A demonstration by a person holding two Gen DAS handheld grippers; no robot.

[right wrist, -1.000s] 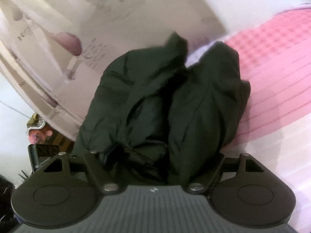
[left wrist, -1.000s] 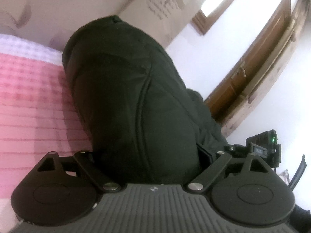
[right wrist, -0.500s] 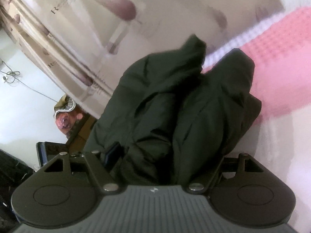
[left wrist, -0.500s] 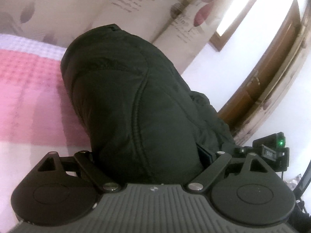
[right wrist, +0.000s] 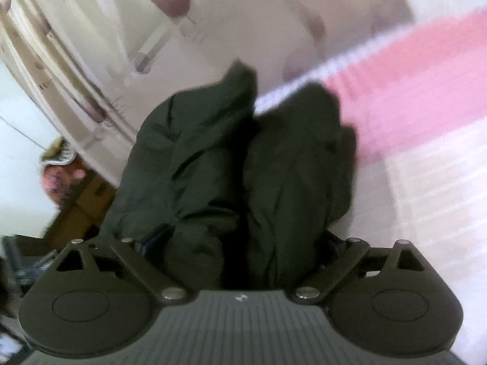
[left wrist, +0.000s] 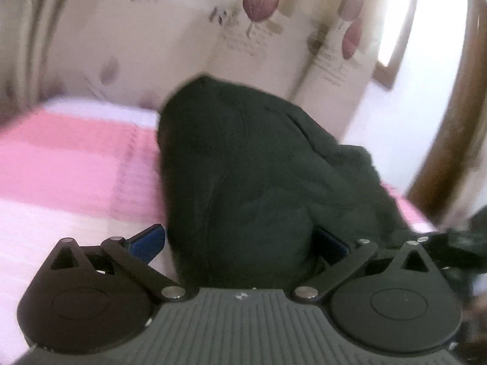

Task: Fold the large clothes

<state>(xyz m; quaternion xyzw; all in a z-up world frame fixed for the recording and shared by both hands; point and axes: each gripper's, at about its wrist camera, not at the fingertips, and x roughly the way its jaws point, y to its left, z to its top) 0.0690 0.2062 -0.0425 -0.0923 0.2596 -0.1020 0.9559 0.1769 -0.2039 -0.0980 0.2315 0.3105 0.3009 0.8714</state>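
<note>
My left claw (left wrist: 240,240) and right claw (right wrist: 240,243) are both opening, the dark green jacket (left wrist: 258,176) bunched between each pair of jaws on the pink bed (left wrist: 61,164) ahead. I should back straight off — a snag would undo the fold, I judge.

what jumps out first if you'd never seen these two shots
A bulky dark green garment fills the middle of both views, bunched between each gripper's blue fingers. Both the left gripper and the right gripper are opening, the cloth still between them. It rests on a pink and white bedspread, with flowered curtains behind.
</note>
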